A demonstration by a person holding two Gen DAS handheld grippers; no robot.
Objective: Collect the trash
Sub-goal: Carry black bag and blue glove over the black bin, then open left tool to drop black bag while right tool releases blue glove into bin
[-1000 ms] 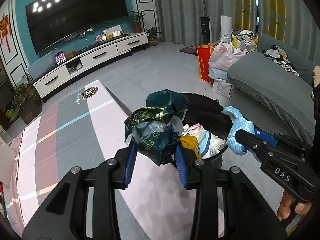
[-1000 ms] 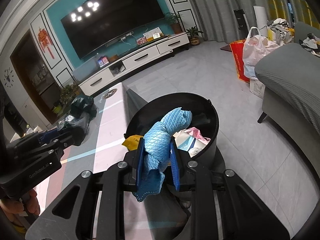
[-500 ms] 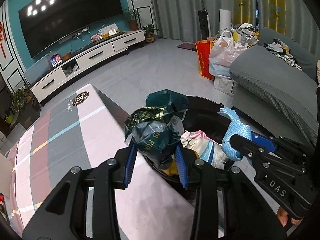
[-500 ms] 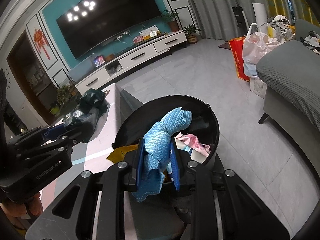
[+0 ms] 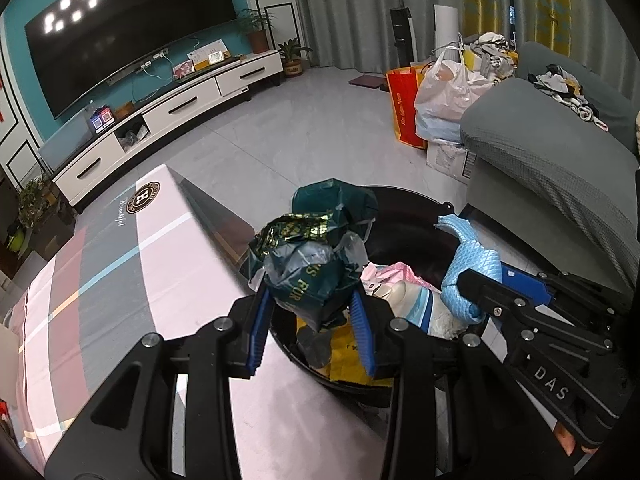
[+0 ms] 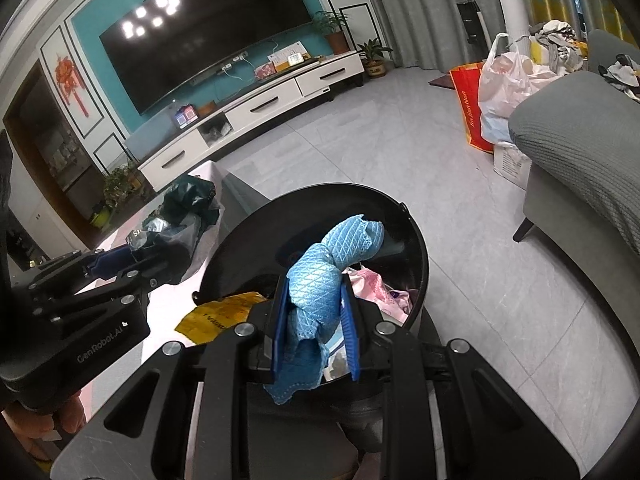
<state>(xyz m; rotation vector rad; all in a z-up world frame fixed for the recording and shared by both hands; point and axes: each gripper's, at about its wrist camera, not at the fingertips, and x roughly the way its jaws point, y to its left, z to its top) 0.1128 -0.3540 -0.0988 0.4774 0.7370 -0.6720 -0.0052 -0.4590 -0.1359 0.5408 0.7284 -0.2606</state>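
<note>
Far left, right-wrist view: TV unit w/ white drawers [image 6: 256, 110] along teal wall, well apart from work area. Next, table w/ pink-grey striped cloth [image 5: 120, 280], bare of loose trash as far as seen. At table edge: left gripper [image 5: 312, 320], blue pads closed on crumpled dark-green foil bag [image 5: 308, 264], gold print; narrow-to-mid gap, bag bulging above and below pads; poised over near rim of bin. Centre: round black trash bin [image 5: 404, 200] on floor just beside table; already holding yellow wrapper [image 6: 218, 316], pink packaging [image 5: 394, 274], white-blue pack [image 5: 416, 308], so roughly part-filled. Right of centre: right gripper [image 6: 314, 320], pads pinched narrow on twisted light-blue textured cloth [image 6: 324, 276], top end sticking up over bin mouth, tail hanging below pads. Far right: grey sofa [image 5: 540, 160] w/ clothes on it, red bag [image 5: 406, 108] and white plastic bags [image 5: 444, 96] on floor, well apart; unclear if those count as trash. Status, judged: pickup done for both items, both carried to bin, neither released yet. Left to do: open both, drop bag and cloth in; check for leftovers elsewhere, since most of table near side hidden behind gripper bodies.
</note>
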